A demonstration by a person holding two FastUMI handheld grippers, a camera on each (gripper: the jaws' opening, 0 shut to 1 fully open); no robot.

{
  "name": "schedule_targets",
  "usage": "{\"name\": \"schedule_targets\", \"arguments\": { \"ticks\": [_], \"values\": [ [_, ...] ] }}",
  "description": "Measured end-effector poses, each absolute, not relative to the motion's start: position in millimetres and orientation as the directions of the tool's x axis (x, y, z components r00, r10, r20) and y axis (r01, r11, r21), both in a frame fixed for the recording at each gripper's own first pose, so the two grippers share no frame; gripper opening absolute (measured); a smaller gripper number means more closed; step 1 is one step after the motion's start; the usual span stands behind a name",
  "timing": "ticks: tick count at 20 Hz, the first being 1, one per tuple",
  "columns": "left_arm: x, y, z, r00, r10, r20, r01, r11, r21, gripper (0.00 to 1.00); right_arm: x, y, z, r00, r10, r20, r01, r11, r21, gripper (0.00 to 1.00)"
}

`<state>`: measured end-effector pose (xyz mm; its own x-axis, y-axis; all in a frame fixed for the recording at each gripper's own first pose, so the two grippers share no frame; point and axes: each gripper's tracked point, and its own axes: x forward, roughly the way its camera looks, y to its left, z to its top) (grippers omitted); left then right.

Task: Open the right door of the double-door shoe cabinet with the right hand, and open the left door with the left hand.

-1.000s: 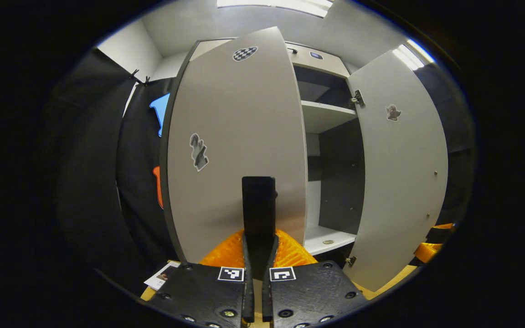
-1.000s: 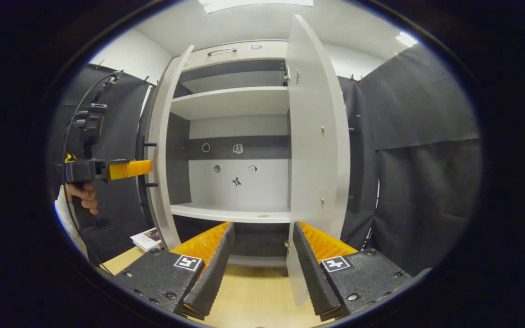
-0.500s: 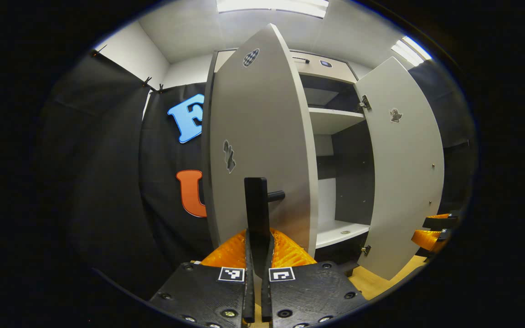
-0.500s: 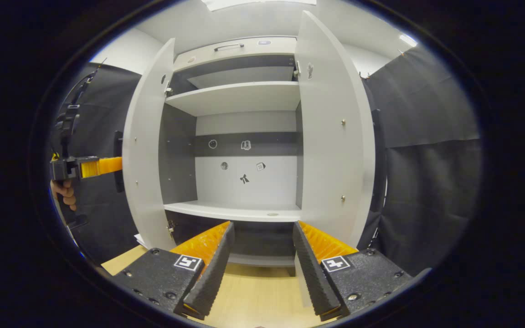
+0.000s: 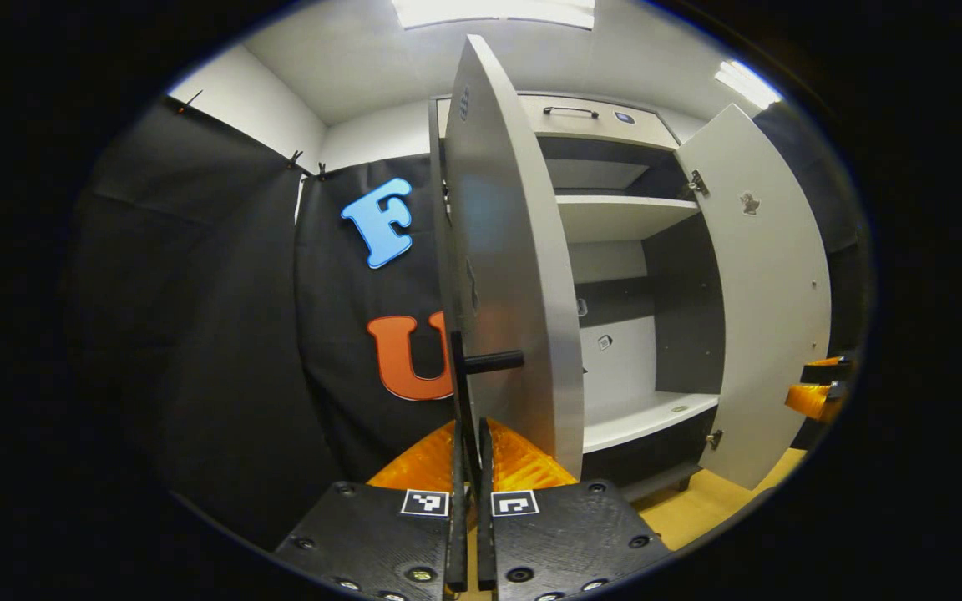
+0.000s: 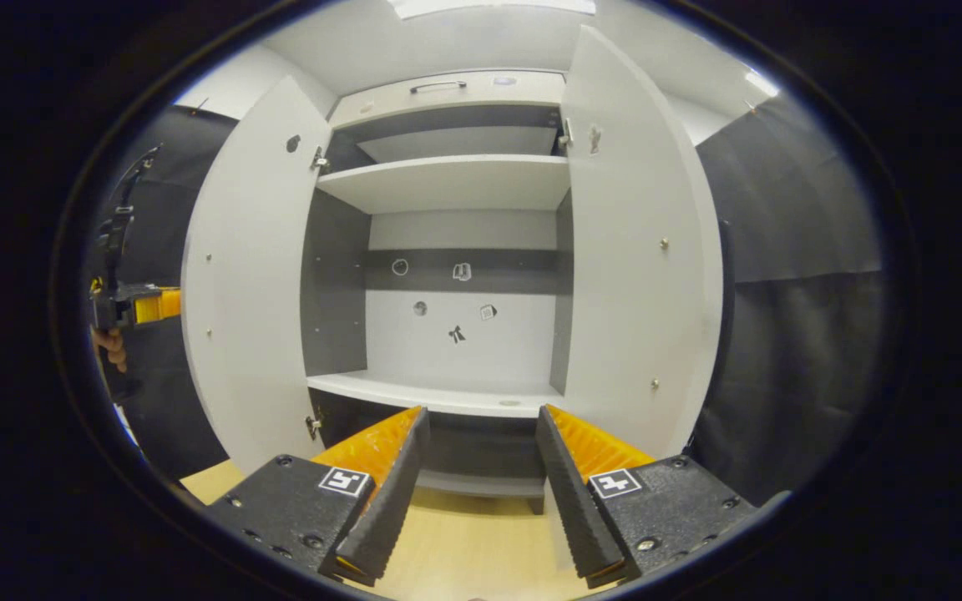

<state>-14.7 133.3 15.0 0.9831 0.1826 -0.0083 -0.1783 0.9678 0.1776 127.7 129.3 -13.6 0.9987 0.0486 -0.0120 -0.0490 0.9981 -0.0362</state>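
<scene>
The pale grey shoe cabinet [image 6: 448, 179] stands with both doors swung out and bare shelves showing. In the left gripper view the left door [image 5: 502, 250] is nearly edge-on. My left gripper [image 5: 468, 430] is shut on that door's dark vertical handle bar [image 5: 458, 376]. The right door [image 5: 769, 292] stands wide open beyond it, with my right gripper [image 5: 815, 392] past its edge. In the right gripper view my right gripper [image 6: 481, 451] is open and holds nothing, facing the cabinet's middle between the left door [image 6: 247, 284] and the right door [image 6: 640, 275]. My left gripper [image 6: 134, 305] shows behind the left door.
A top drawer with a dark handle [image 6: 437, 85] sits above the shelves. Small stickers [image 6: 456, 334] dot the cabinet's back wall. Black cloth walls [image 6: 790, 351] close in on both sides. The floor [image 6: 464, 542] is light wood. A hand [image 6: 111, 346] holds the left gripper.
The left door has swung farther outward with my left gripper shut on its handle. The right gripper has stayed open in front of the cabinet, turning slightly.
</scene>
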Motion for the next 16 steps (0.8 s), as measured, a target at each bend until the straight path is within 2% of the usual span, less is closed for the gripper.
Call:
{"name": "schedule_targets", "arguments": {
  "ticks": [2, 5, 10, 13, 14, 16],
  "values": [
    [-18, 146, 16, 0.986, 0.164, -0.003, -0.163, 0.981, 0.104, 0.00, 129, 134, -13, 0.998, 0.055, -0.013, -0.056, 0.997, -0.050, 0.81],
    [-17, 155, 13, 0.994, 0.112, -0.007, -0.112, 0.994, 0.016, 0.00, 131, 142, -13, 0.998, 0.063, -0.017, -0.064, 0.996, -0.059, 0.82],
    [-21, 158, 13, 0.999, 0.053, -0.007, -0.053, 0.999, 0.004, 0.04, 132, 146, -13, 0.998, 0.059, -0.023, -0.060, 0.995, -0.077, 0.82],
    [-36, 156, 9, 0.997, 0.073, -0.027, -0.074, 0.997, -0.025, 0.04, 133, 145, -15, 0.999, 0.048, -0.026, -0.050, 0.996, -0.075, 0.82],
    [-47, 155, 11, 0.995, 0.094, -0.019, -0.094, 0.995, -0.018, 0.04, 134, 143, -17, 0.999, 0.039, -0.030, -0.041, 0.996, -0.074, 0.81],
    [-66, 134, 23, 0.997, 0.069, 0.029, -0.069, 0.998, -0.004, 0.03, 137, 143, -20, 0.999, 0.035, -0.042, -0.038, 0.997, -0.063, 0.82]
  ]
}}
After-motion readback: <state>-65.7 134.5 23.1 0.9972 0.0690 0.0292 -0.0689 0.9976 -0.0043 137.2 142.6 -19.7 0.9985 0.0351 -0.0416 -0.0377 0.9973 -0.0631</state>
